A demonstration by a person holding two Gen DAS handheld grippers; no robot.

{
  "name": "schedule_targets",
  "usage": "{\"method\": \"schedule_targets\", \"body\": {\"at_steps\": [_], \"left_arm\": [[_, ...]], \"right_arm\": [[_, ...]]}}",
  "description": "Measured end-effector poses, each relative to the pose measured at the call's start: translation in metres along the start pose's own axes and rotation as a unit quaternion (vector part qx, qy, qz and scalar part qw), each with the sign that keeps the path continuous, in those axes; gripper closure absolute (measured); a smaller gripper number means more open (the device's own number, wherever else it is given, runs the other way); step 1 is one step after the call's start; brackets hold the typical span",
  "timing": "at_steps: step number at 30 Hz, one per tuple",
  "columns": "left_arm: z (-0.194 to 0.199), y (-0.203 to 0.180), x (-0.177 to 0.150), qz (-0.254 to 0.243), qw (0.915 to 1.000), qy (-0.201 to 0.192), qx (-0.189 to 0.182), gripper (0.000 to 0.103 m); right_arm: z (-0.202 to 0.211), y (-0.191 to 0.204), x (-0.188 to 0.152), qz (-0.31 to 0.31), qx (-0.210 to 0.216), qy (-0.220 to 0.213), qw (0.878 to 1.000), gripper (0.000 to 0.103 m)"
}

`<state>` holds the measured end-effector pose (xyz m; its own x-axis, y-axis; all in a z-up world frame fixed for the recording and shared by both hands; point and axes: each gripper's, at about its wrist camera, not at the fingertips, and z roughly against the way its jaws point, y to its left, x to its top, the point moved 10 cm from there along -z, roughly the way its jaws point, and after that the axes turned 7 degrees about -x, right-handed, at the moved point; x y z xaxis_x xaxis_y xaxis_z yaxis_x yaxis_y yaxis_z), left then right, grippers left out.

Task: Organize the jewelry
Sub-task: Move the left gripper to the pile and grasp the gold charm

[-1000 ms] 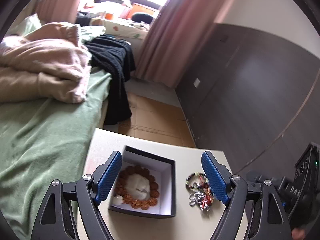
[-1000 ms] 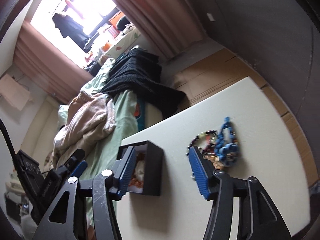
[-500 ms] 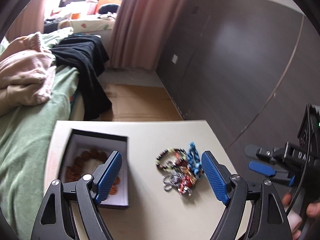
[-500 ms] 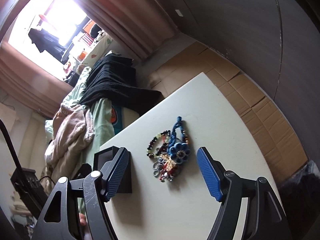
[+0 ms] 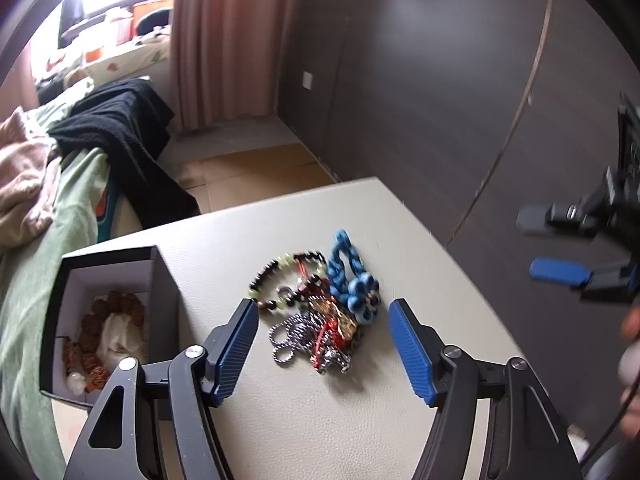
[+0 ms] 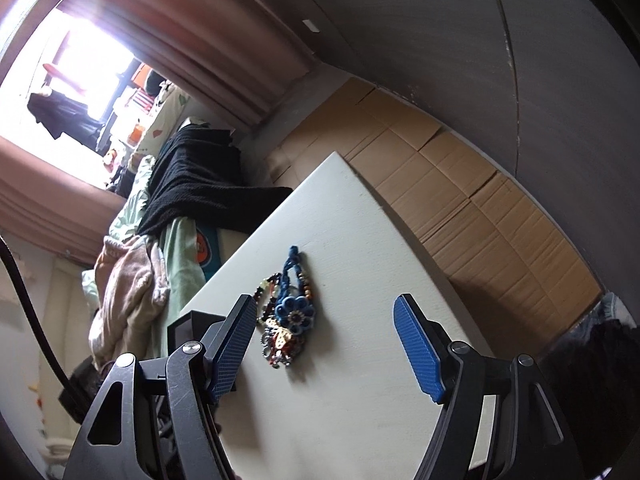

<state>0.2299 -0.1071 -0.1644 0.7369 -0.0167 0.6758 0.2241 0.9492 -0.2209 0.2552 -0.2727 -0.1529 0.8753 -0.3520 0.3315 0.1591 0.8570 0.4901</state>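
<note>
Jewelry (image 5: 320, 308) lies in a tangled pile on the table (image 5: 420, 240), at 3 o'clock from the open box (image 5: 160, 280), so the left gripper (image 5: 322, 344), fingers just narrowed but empty, should come down and pinch one piece only, while the right gripper (image 6: 324, 344) waits open.

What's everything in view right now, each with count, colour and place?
table: one, off-white, under both grippers.
box: one, black outside, white inside, open, at the table's bed-side edge.
brown bead bracelet: one, inside the box, on a pale pad.
jewelry pile: one tangle on the table beside the box; piece count unclear.
blue flower piece: one, on the pile.
bed: one, green cover, beside the table.
black garment: one, draped over the bed.
curtain: pink.
left gripper: blue pads, open, jaws just narrowed, above the pile.
right gripper: blue pads, open, nothing between them.
</note>
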Motion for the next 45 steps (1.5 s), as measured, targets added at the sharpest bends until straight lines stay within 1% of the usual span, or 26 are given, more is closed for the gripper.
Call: {"method": "schedule_targets", "body": {"at_steps": [3,7,10,14,18,20,21,23,25,28,31,34,41,45], "left_arm": [[-0.014,-0.004,-0.008,-0.019,0.9996,0.017,0.01,0.036],[-0.03,-0.005,-0.015,-0.028,0.9988,0.039,0.011,0.047],[-0.04,-0.005,-0.017,-0.035,0.9981,0.047,0.016,0.048],[-0.048,-0.004,-0.019,-0.045,0.9975,0.05,0.02,0.049],[-0.053,-0.008,-0.017,-0.057,0.9972,0.04,0.028,0.049],[-0.056,-0.01,-0.017,-0.064,0.9967,0.041,0.028,0.055],[-0.057,-0.011,-0.018,-0.067,0.9965,0.041,0.028,0.056],[-0.059,-0.013,-0.019,-0.07,0.9963,0.046,0.021,0.067],[-0.057,-0.011,-0.019,-0.063,0.997,0.043,0.012,0.069],[-0.049,-0.006,-0.015,-0.049,0.998,0.039,0.002,0.079],[-0.041,-0.003,-0.011,-0.041,0.9986,0.033,-0.002,0.079],[-0.033,-0.001,-0.008,-0.03,0.9991,0.026,-0.015,0.079],[-0.01,0.007,0.001,-0.008,0.9996,0.004,-0.026,0.079],[0.002,0.016,0.006,0.001,0.9997,-0.009,-0.024,0.079]], "right_arm": [[0.0,-0.01,0.004,-0.015,0.001,0.003,1.0,0.031],[-0.001,-0.021,0.008,-0.032,0.0,0.005,0.999,0.031],[-0.003,-0.026,0.01,-0.044,0.003,0.008,0.999,0.031],[-0.005,-0.026,0.01,-0.049,0.006,0.01,0.999,0.031],[-0.008,-0.025,0.009,-0.051,0.007,0.015,0.999,0.031],[-0.01,-0.023,0.007,-0.049,0.008,0.019,0.999,0.031],[-0.011,-0.022,0.006,-0.048,0.009,0.021,0.999,0.031],[-0.014,-0.017,0.003,-0.043,0.01,0.025,0.999,0.031],[-0.016,-0.014,0.0,-0.037,0.01,0.029,0.999,0.031],[-0.018,-0.012,-0.002,-0.032,0.007,0.031,0.999,0.031],[-0.02,-0.012,-0.003,-0.032,0.003,0.032,0.999,0.031],[-0.022,-0.01,-0.003,-0.028,0.0,0.031,0.999,0.031],[-0.037,0.011,-0.014,0.001,-0.001,0.044,0.999,0.032],[-0.05,0.025,-0.023,0.019,0.0,0.056,0.998,0.032]]}}
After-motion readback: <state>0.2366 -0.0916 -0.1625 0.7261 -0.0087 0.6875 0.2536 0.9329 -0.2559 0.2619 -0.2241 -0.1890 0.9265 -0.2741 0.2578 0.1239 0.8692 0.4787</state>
